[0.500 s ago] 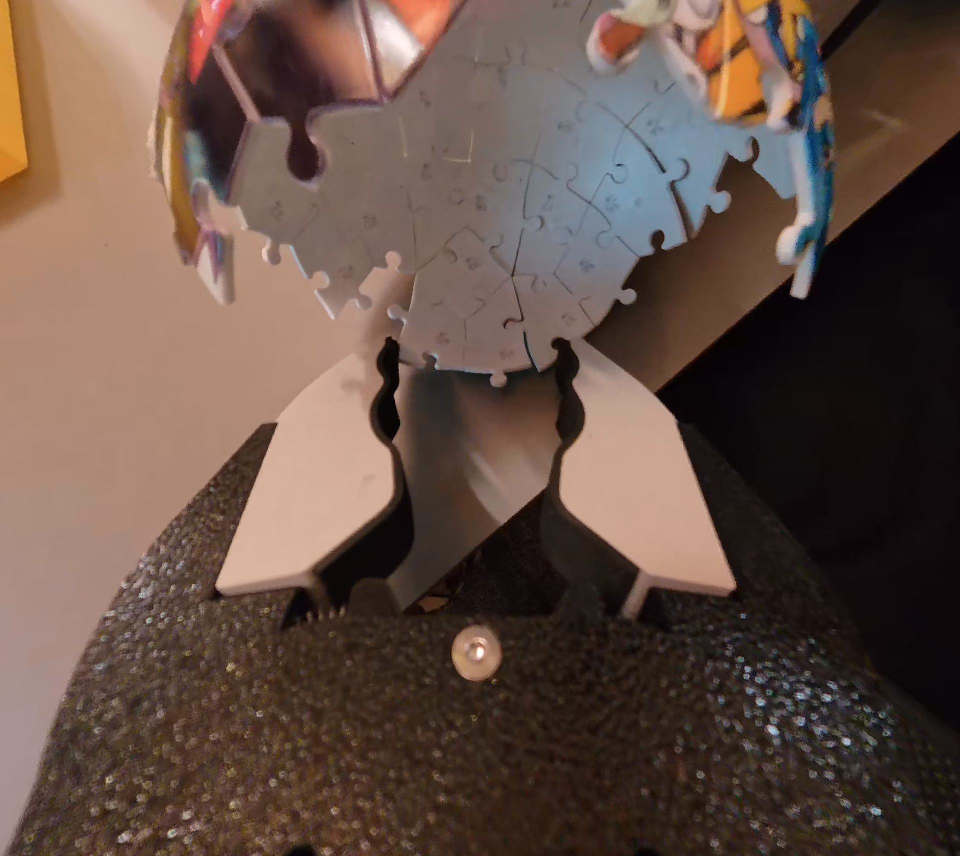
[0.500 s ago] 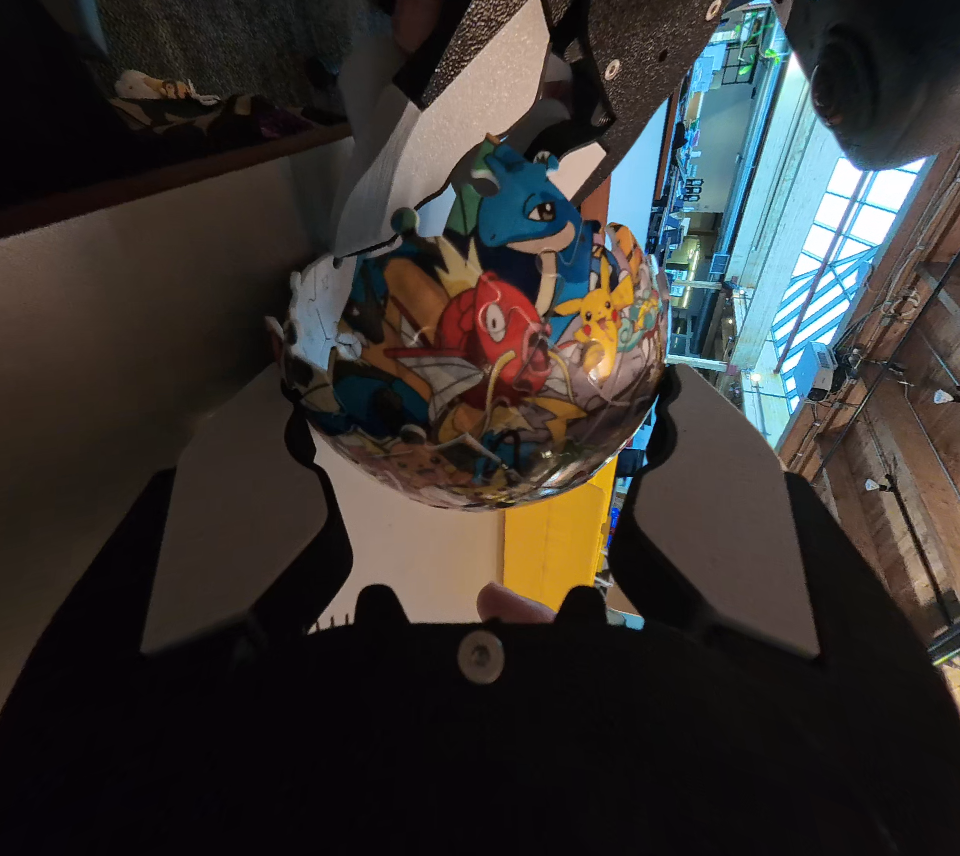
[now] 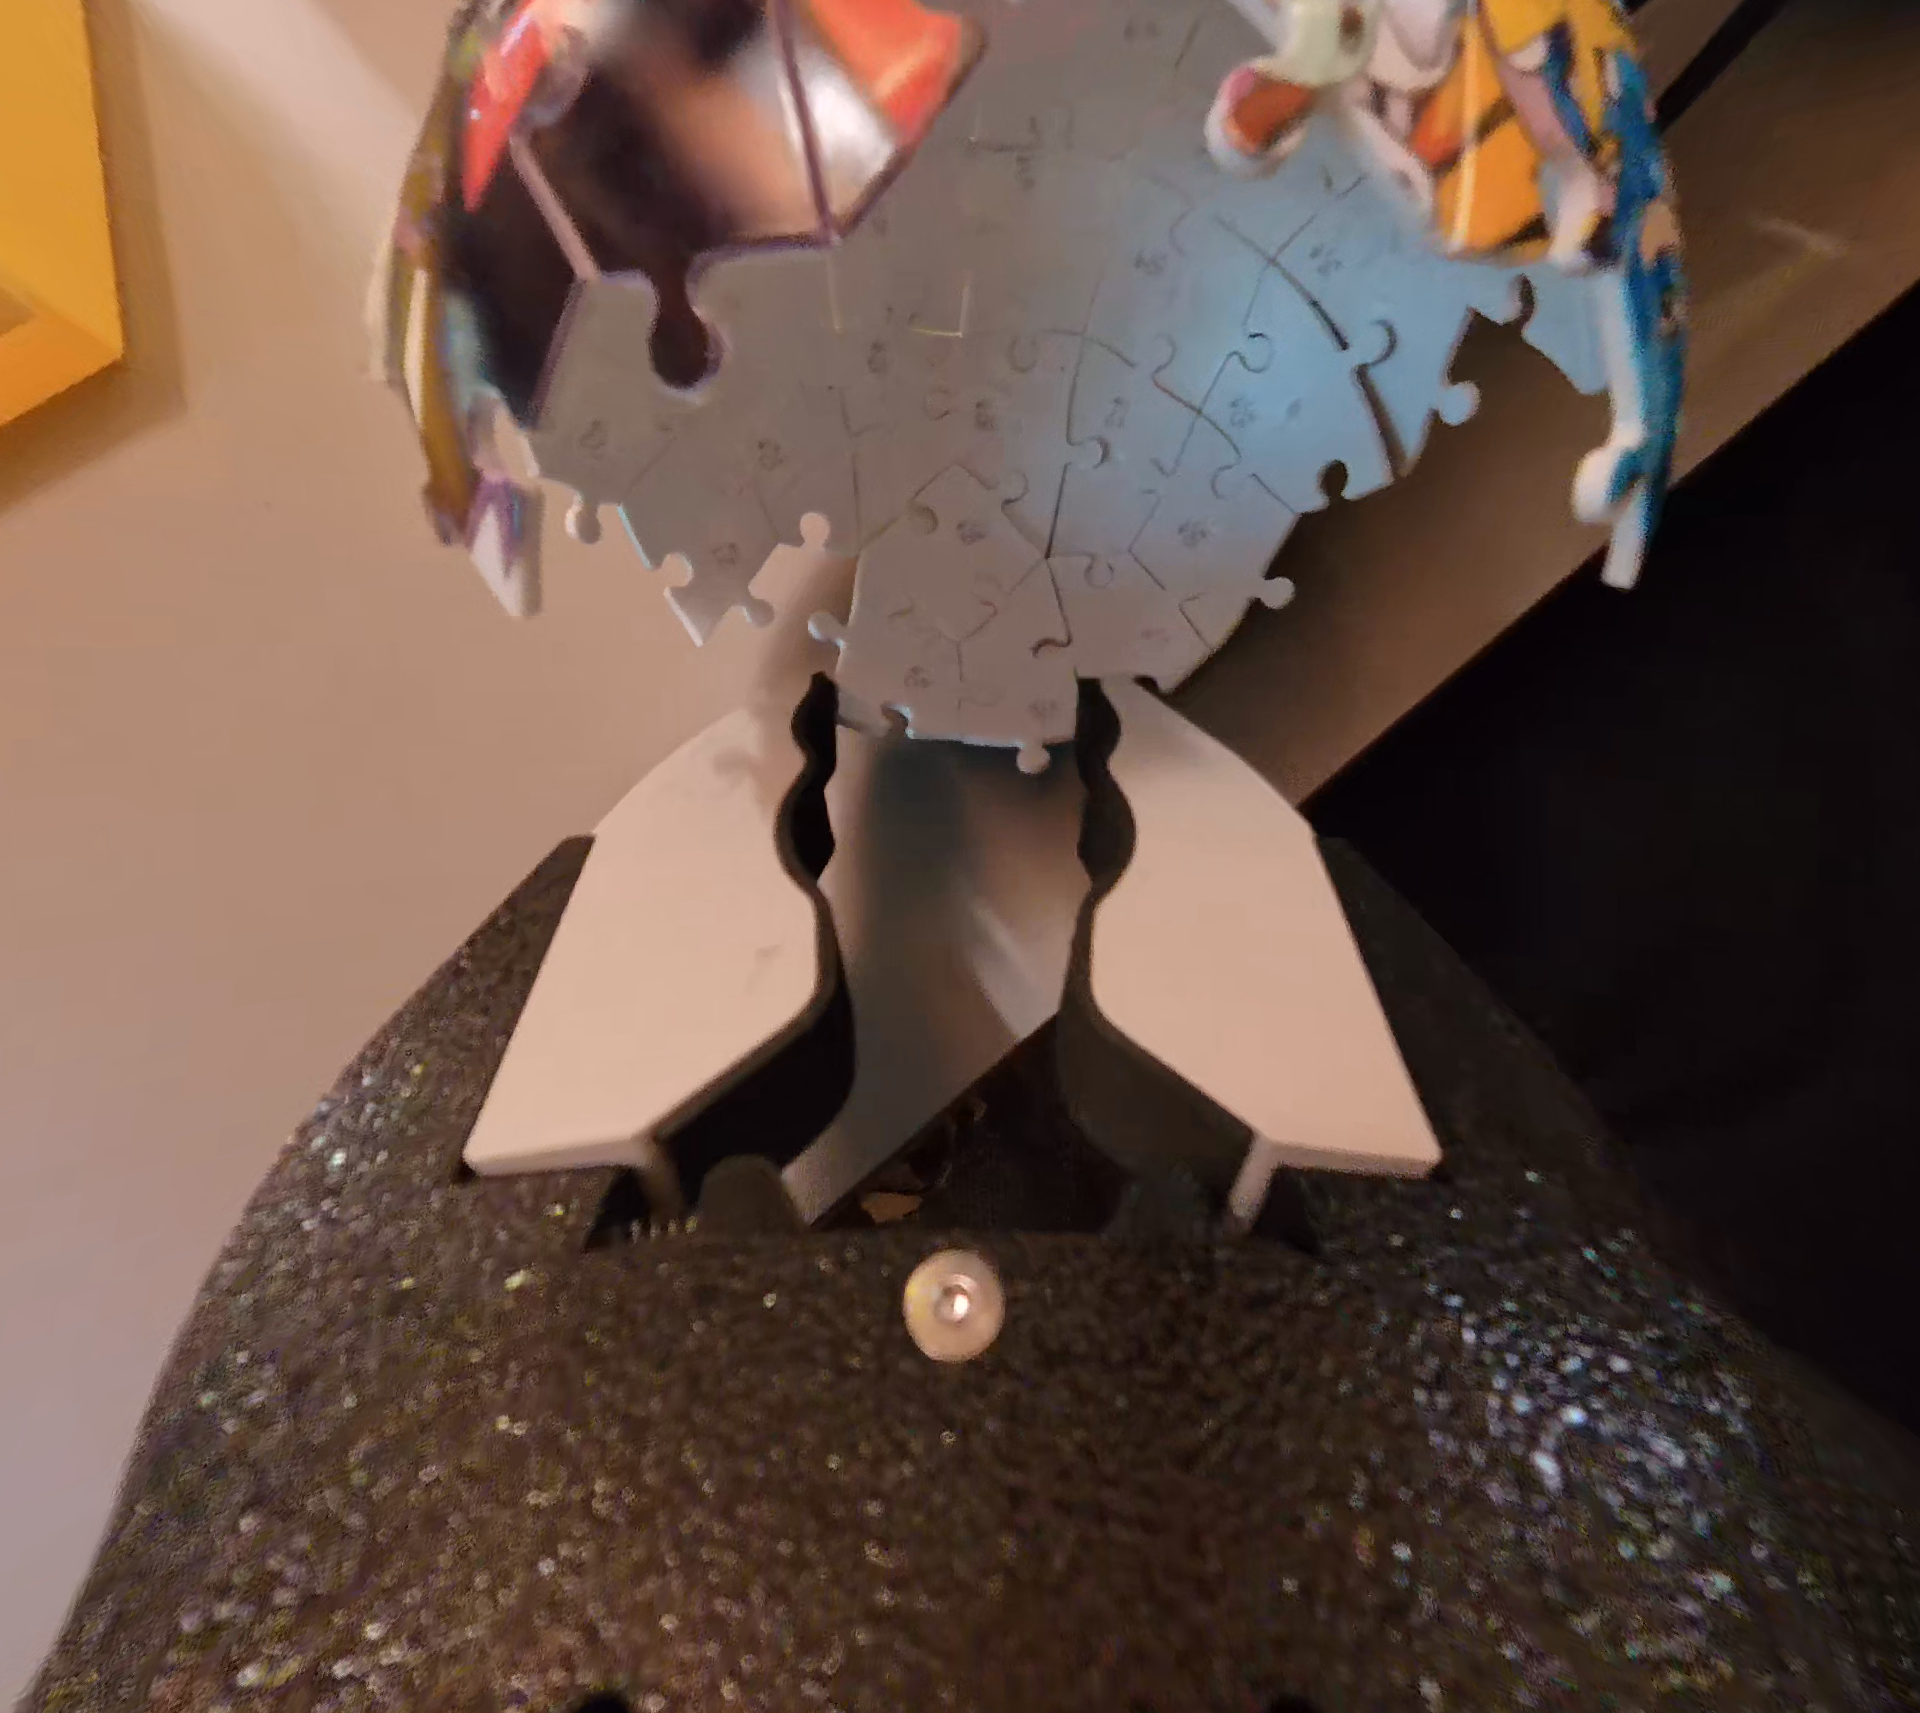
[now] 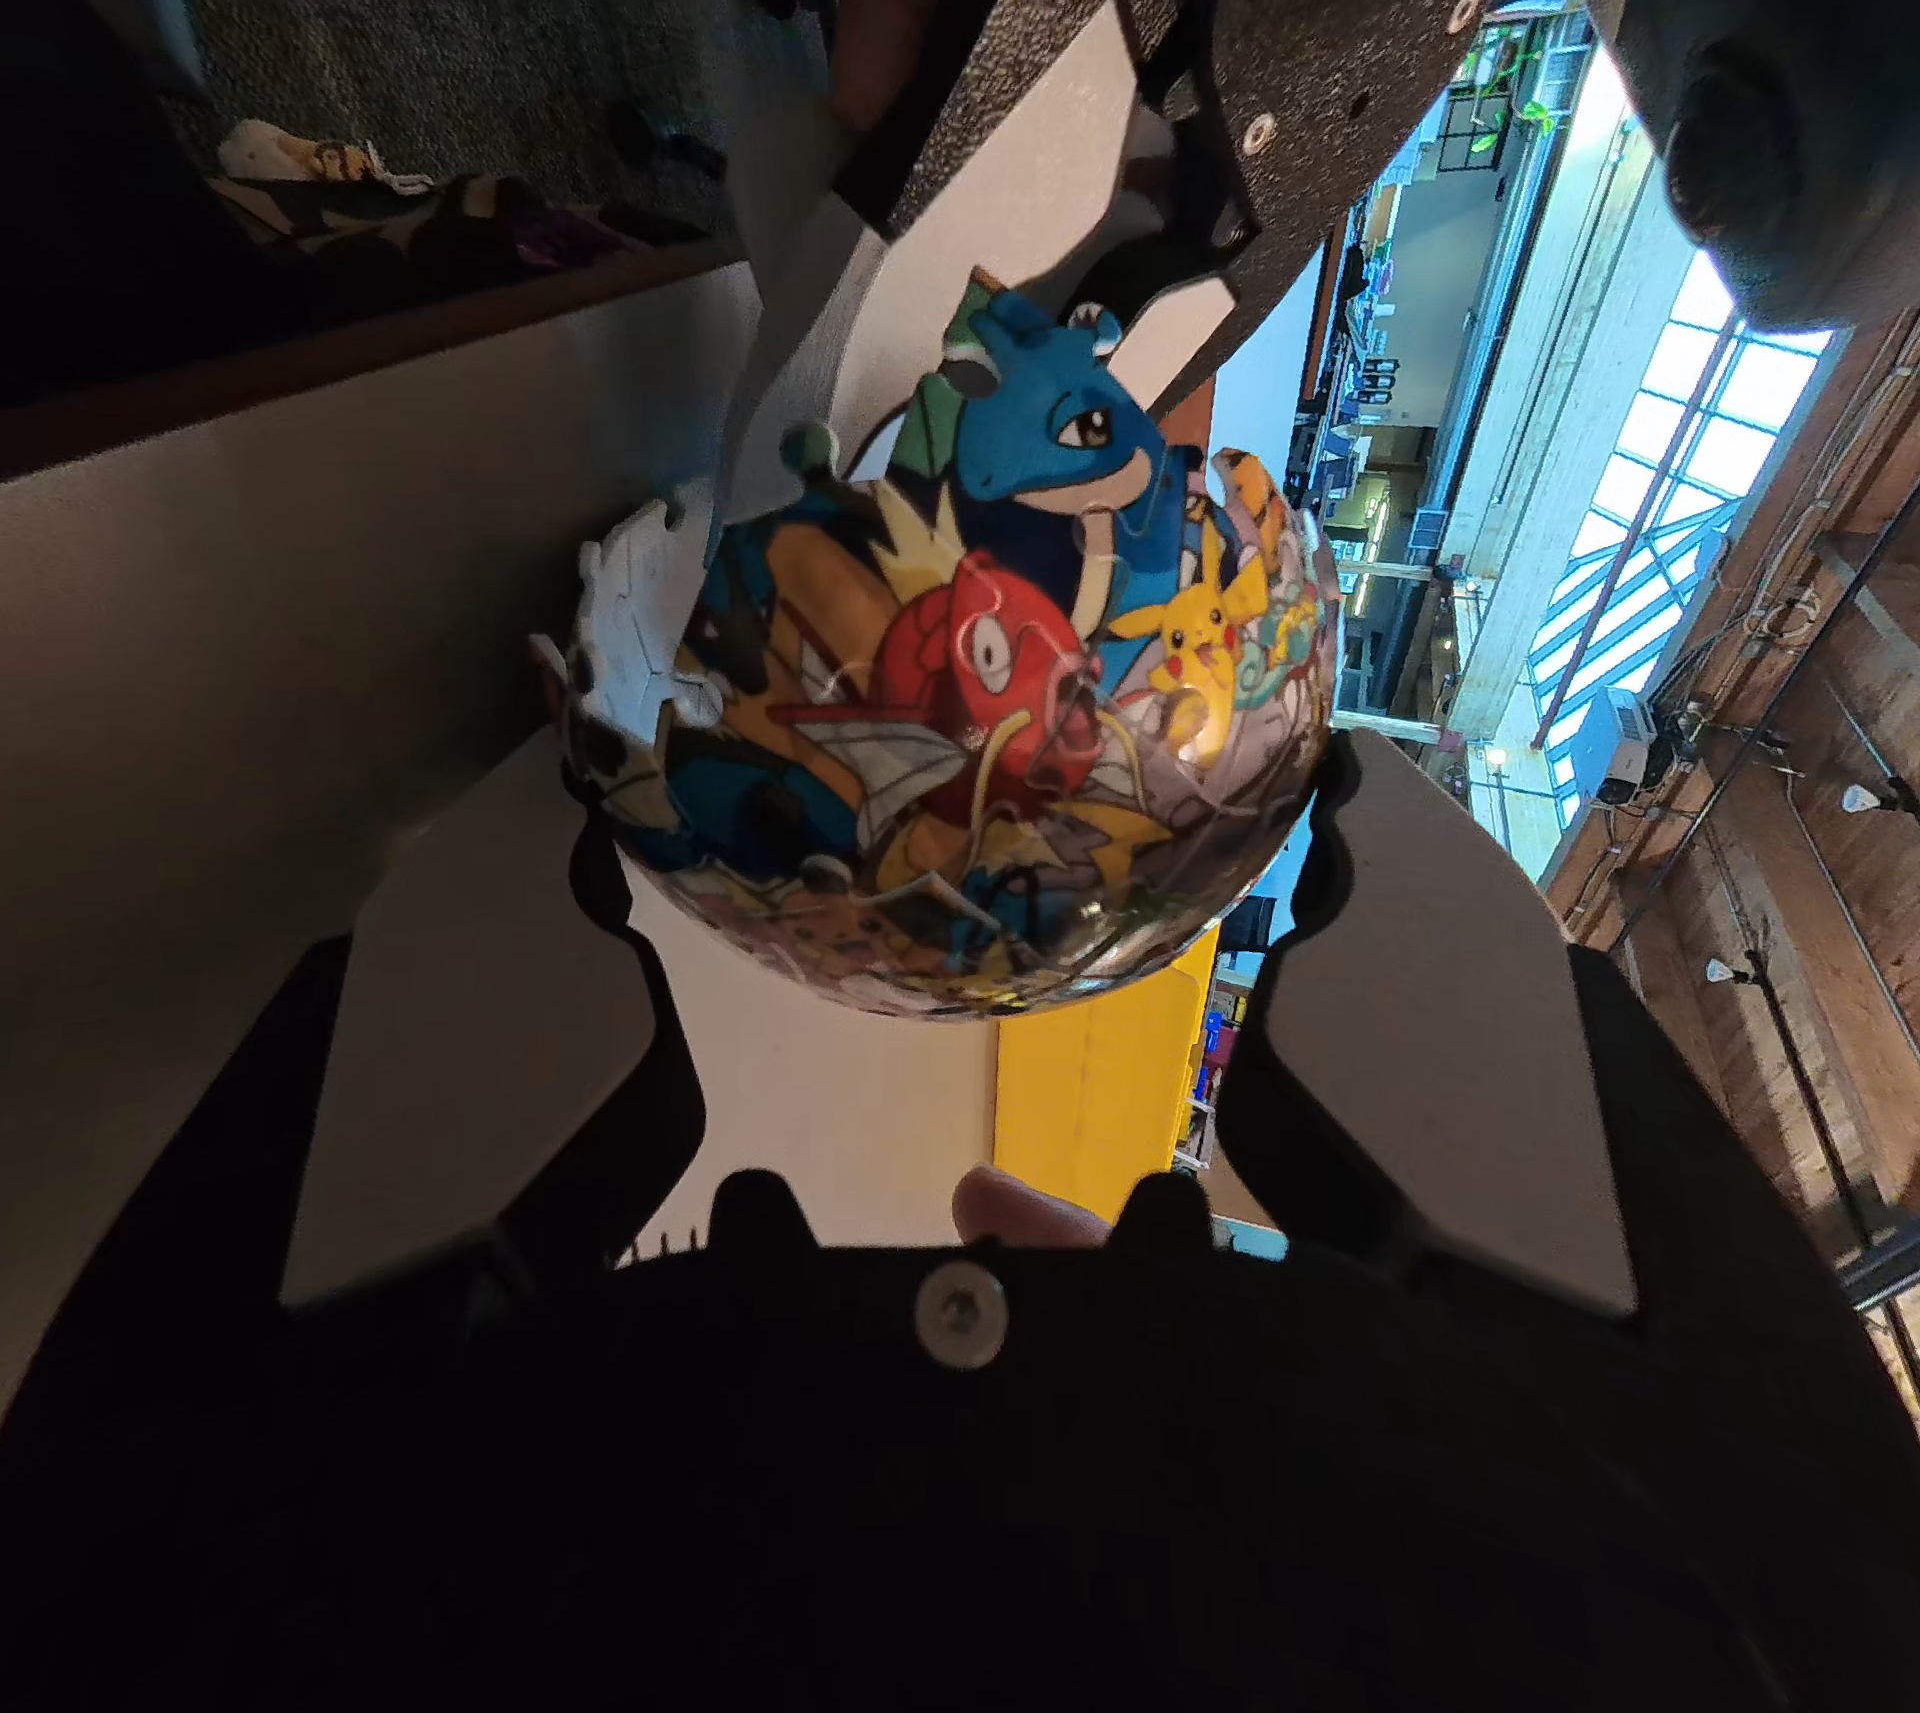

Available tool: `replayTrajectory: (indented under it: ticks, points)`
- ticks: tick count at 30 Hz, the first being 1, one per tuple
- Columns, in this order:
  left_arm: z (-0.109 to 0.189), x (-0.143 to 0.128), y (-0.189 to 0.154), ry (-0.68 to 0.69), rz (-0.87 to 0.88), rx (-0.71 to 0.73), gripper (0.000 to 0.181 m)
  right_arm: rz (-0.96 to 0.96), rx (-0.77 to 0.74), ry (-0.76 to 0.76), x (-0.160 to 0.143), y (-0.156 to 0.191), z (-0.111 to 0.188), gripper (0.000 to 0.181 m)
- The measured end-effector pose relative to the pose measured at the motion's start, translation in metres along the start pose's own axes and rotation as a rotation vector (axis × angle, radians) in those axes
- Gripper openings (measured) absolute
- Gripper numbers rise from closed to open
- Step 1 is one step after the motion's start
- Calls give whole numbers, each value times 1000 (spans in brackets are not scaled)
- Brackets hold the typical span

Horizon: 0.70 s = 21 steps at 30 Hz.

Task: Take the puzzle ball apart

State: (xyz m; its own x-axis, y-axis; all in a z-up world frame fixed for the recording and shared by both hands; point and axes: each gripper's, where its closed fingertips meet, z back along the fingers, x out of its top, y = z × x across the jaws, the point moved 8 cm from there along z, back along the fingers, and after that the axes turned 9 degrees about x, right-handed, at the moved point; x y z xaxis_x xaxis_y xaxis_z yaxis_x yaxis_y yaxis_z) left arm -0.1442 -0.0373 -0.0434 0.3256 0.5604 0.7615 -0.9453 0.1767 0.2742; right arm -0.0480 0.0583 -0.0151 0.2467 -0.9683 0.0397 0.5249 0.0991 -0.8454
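Gripping the jagged lower edge of the puzzle ball, the left gripper has its jaws pressed together on the thin grey shell, pinching it from inside and outside. From this side the ball is a partly opened shell: the grey inner faces of the interlocked pieces show, with a hole at the upper left and printed cartoon pieces curling around the rim at right. The ball is lifted above the beige surface, with a yellow box at the left edge. In the right wrist view the same ball shows its glossy outside, printed with a red fish, a blue creature and a small yellow one, with a white-backed broken edge at its left. The right gripper cradles it, jaws spread wide and touching the ball on either side. The left gripper comes in from above, its white fingers closed on the ball's upper edge. A fingertip shows between the right jaws' bases. A yellow panel lies behind the ball.
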Motion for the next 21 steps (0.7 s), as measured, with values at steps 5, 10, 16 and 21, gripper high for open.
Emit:
replayTrajectory:
  ticks: [5,10,16,21]
  points:
    - [-2,-2,-4,17,5,-32,61,0,1,2,0,0,0,126]
    - [1,1,-4,-19,83,-81,65,11,-2,6,1,1,0,126]
    - [4,1,0,-60,188,-128,60,19,-5,5,1,1,1,126]
    - [0,-2,-3,-3,93,-81,62,16,-5,-1,0,1,1,126]
